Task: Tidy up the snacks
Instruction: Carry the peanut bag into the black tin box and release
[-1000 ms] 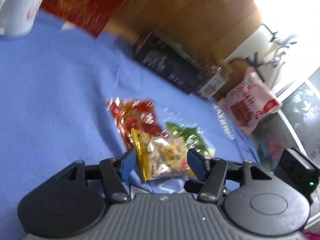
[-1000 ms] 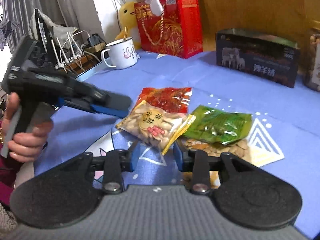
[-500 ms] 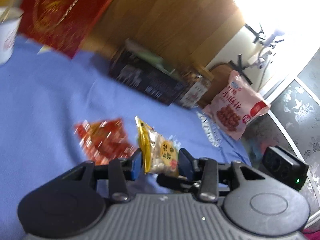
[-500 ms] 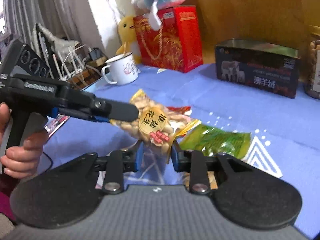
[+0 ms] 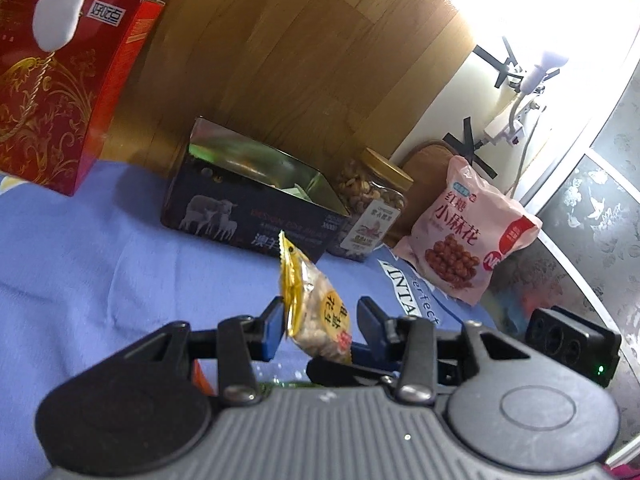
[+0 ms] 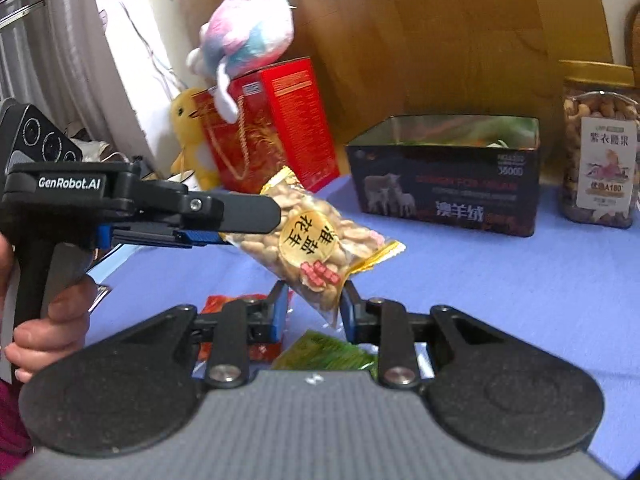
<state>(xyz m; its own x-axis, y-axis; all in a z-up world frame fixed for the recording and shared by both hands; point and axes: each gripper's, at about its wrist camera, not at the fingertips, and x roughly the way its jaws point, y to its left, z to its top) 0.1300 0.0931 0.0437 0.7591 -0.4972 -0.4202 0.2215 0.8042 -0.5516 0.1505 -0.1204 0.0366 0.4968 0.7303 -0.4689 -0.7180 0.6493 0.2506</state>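
Glossy plastic peanut packet (image 6: 316,248), matt blue cloth (image 5: 100,264), shiny metal tin (image 6: 444,188), wood-grain wall (image 5: 304,56).

home room, plush toy (image 6: 248,28) on gift box (image 6: 276,120), curtains (image 6: 52,60)

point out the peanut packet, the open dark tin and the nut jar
peanut packet (image 6: 308,244), right wrist view, round yellow label
open dark tin (image 6: 444,196), right wrist view, front wall
nut jar (image 6: 600,160), right wrist view, paper label
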